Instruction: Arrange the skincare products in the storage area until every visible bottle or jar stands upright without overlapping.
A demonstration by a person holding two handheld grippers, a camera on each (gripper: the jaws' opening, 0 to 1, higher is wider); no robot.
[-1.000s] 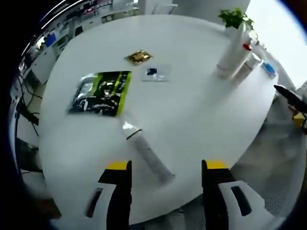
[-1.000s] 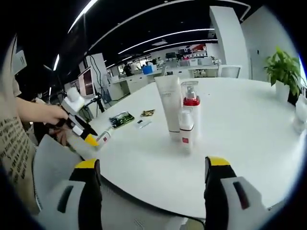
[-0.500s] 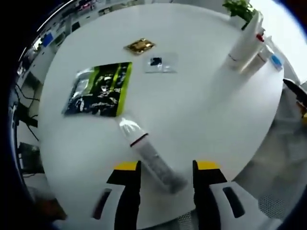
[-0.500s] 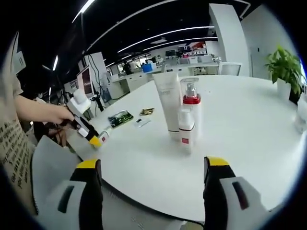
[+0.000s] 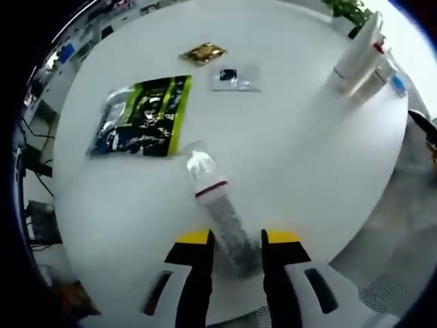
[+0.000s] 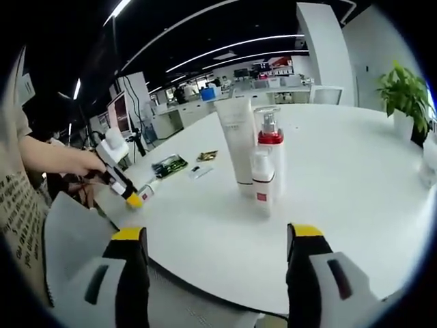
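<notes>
The step in hand looks like the pickup of the fallen bottle (image 5: 217,213), the one product lying flat on the round white desk (image 5: 300,164). The left claw (image 5: 237,240) sits right over the bottle's near end, its yellow-tipped jaws drawn in narrow on either side of the clear body; whether they actually pinch it yet, I cannot tell. The cap end points away from the claw, toward a green-and-black packet (image 5: 142,119). Beyond that lie a small gold sachet (image 5: 203,52) and a clear sachet (image 5: 234,76).

Over on the right, the right claw (image 6: 215,240) hangs wide open with nothing between its jaws. Straight ahead of it stand a tall white tube (image 6: 237,145), a red-collared pump bottle (image 6: 270,154) and a small white bottle (image 6: 259,183), all upright and close together.

Next, I reckon, comes a firm squeeze, a lift, then tipping the bottle upright near the standing trio.
</notes>
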